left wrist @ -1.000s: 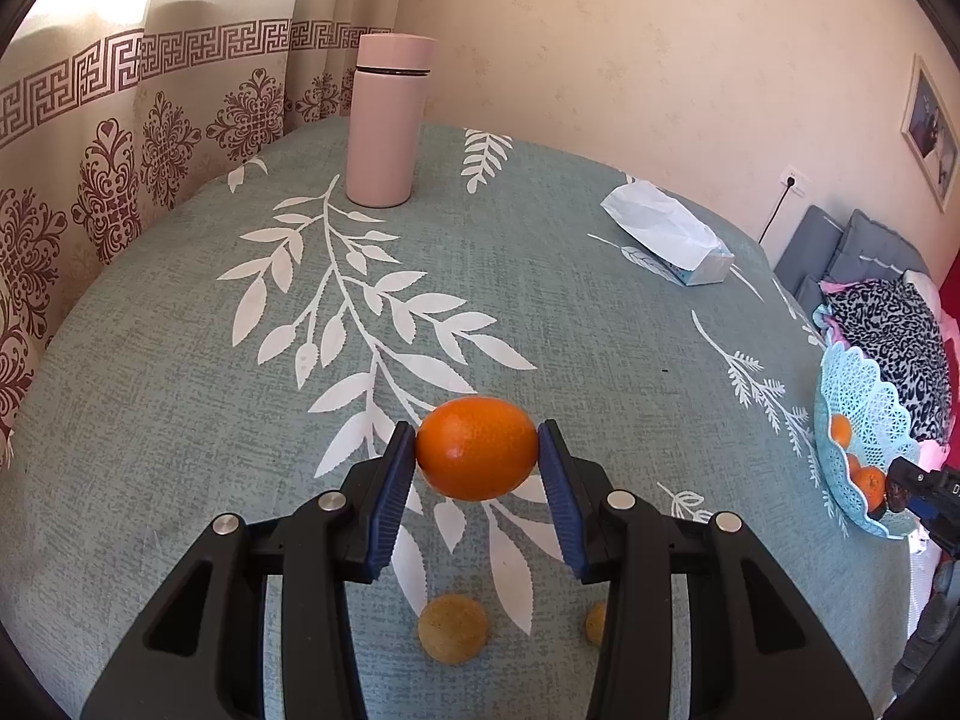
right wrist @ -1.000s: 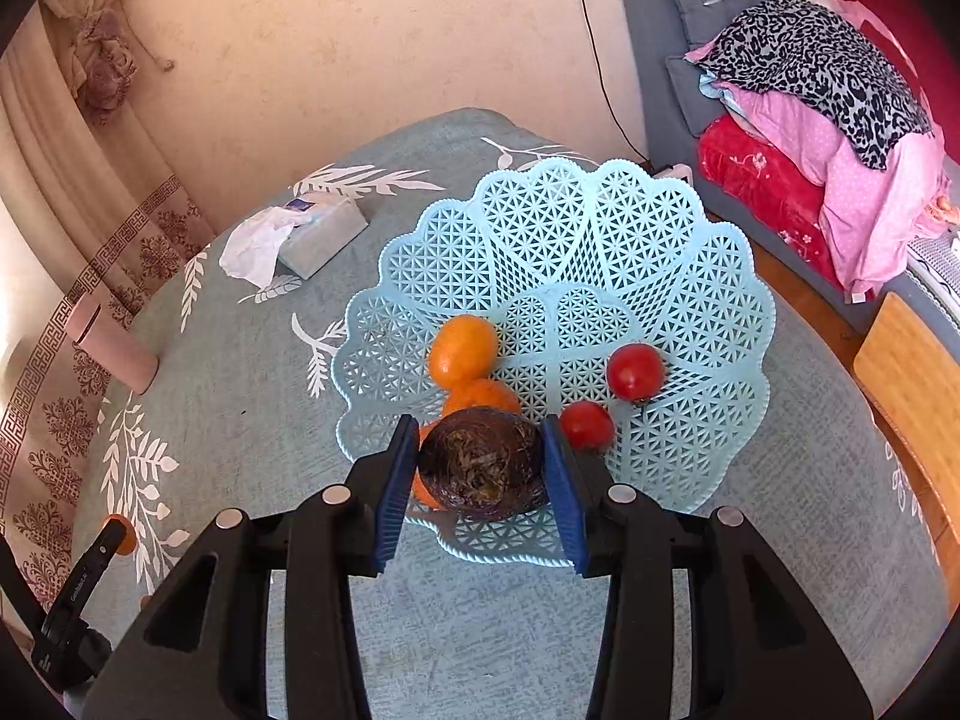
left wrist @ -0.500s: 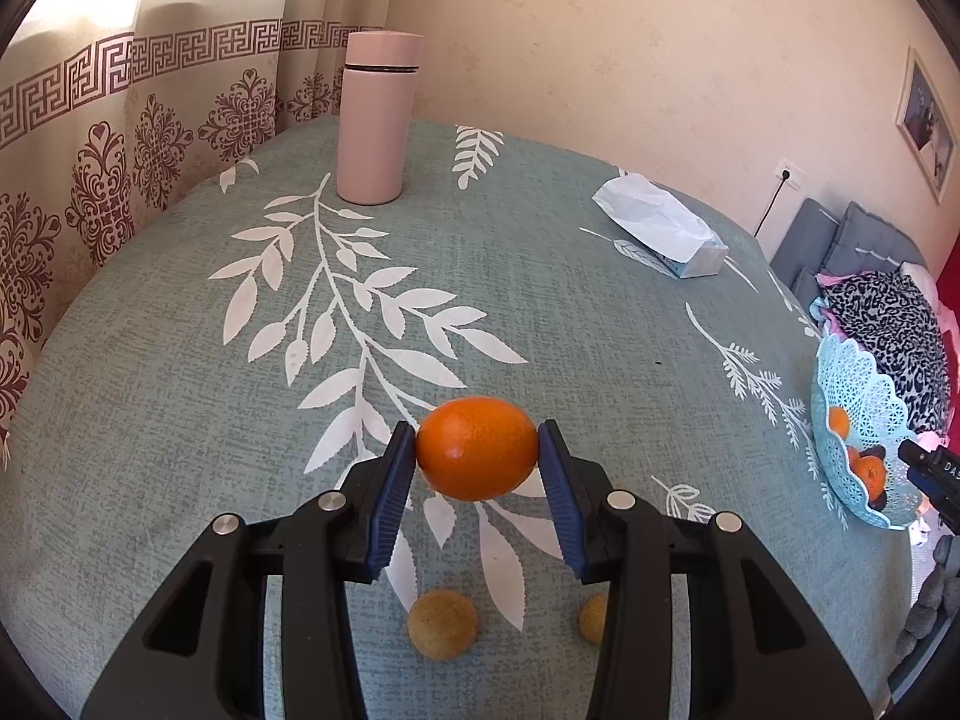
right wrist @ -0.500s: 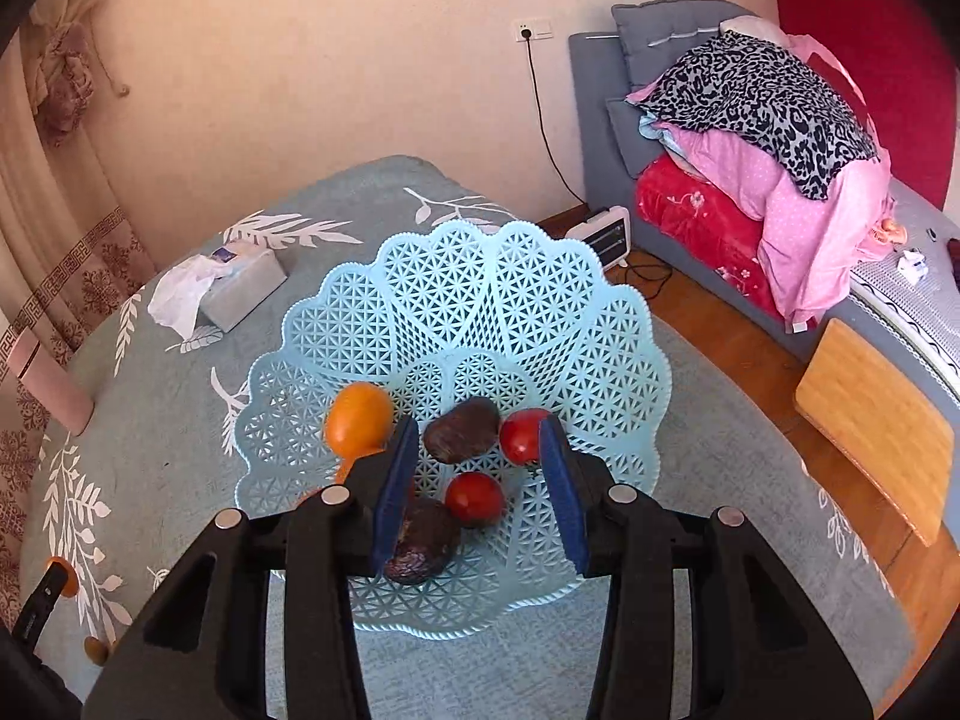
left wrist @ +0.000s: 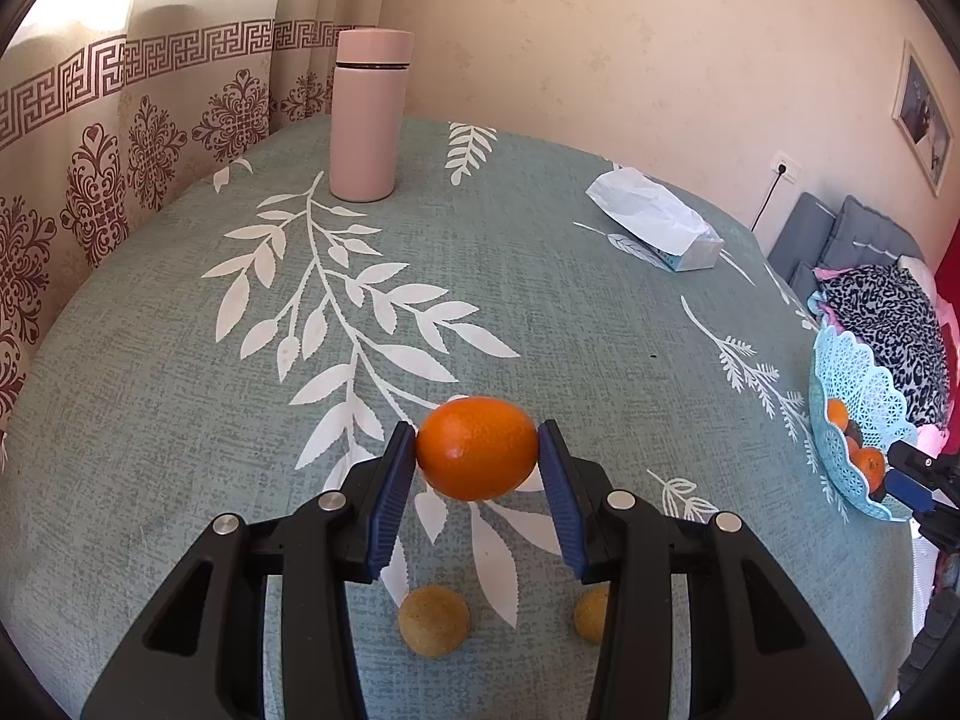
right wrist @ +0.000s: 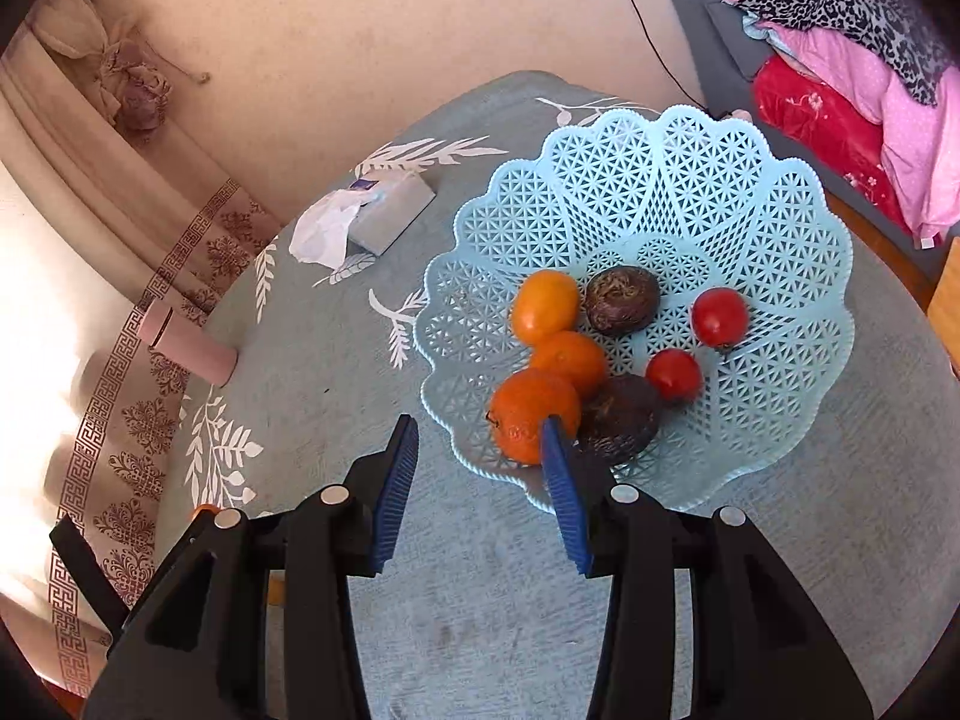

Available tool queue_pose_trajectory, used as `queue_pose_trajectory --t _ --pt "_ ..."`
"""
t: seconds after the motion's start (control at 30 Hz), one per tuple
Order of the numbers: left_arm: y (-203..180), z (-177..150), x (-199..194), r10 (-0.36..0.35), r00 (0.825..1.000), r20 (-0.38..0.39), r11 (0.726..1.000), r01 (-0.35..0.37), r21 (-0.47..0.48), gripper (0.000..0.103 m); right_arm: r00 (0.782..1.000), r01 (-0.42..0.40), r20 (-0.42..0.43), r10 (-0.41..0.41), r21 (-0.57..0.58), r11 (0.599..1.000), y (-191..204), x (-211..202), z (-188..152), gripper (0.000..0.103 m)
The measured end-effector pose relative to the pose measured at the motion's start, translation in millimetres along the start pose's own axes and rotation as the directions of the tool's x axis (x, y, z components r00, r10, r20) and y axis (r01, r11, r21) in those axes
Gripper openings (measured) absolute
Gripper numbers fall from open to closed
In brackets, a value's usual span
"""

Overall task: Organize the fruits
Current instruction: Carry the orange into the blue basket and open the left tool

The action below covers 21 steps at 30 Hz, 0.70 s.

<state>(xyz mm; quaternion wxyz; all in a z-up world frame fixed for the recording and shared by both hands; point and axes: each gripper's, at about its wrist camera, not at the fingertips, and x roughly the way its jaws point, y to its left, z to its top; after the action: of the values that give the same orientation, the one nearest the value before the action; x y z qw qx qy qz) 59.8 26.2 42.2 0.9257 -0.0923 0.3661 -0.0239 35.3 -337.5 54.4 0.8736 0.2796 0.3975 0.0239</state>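
My left gripper (left wrist: 477,456) is shut on an orange (left wrist: 477,447), held a little above the teal leaf-print tablecloth (left wrist: 540,300). Two small tan round fruits (left wrist: 433,621) (left wrist: 591,615) lie on the cloth below it. In the right wrist view a light blue lattice basket (right wrist: 690,120) holds three oranges (right wrist: 545,306), two dark brown fruits (right wrist: 621,299) (right wrist: 618,420) and two red tomatoes (right wrist: 720,317). My right gripper (right wrist: 478,426) hangs open and empty over the basket's near left rim. The left wrist view shows the basket (left wrist: 852,372) at the table's far right.
A pink flask (left wrist: 369,120) stands at the far side of the table by the curtain. A tissue pack (left wrist: 654,219) lies at the back right. Beyond the basket, off the table, are a bed with piled clothes (right wrist: 840,30) and a wooden seat (right wrist: 945,300).
My right gripper has let go of the dark brown fruit, which now lies in the basket, and has swung towards the basket's left rim. The left gripper still holds the orange in place.
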Motion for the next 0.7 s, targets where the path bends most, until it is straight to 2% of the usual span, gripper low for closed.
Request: queue_pose_trajectory --t 0.1,0.27,0.3,0.37,0.4,0.43,0.5,0.7 --pt "-1 -1 0 0.0 1.0 -0.001 1.0 0.0 0.004 0.042 1.0 0.001 -0.017 -0.001 -0.031 1.0 9 5 -2 0.044" --pt "-2 -1 1 0.0 1.0 -0.002 1.0 0.0 0.007 0.042 1.0 0.01 0.018 -0.01 -0.02 1.0 5 10 7 0.044" --pt "-2 -1 1 -0.001 1.0 -0.003 1.0 0.001 0.009 0.043 0.999 0.039 0.035 -0.038 -0.017 0.999 2 10 9 0.044" --pt "-3 -2 1 -0.001 1.0 -0.002 1.0 0.001 0.011 0.042 0.986 0.147 0.075 -0.147 0.004 0.989 -8 11 15 0.044" --pt "-3 -2 1 -0.002 1.0 -0.002 1.0 0.002 0.012 0.042 0.979 0.179 0.092 -0.18 0.021 0.984 -16 12 16 0.047" --pt "-3 -2 1 -0.002 1.0 -0.002 1.0 0.002 0.012 0.042 0.978 0.178 0.107 -0.182 0.043 0.983 -24 10 18 0.055" --pt "-4 -2 1 0.001 1.0 -0.002 1.0 -0.001 0.013 0.042 0.974 0.181 0.128 -0.188 0.065 0.981 -31 3 19 0.056" --pt "-12 -3 -3 -0.025 1.0 -0.003 0.999 0.025 0.033 0.042 0.962 0.195 0.193 -0.194 0.016 0.981 -22 -15 17 0.056"
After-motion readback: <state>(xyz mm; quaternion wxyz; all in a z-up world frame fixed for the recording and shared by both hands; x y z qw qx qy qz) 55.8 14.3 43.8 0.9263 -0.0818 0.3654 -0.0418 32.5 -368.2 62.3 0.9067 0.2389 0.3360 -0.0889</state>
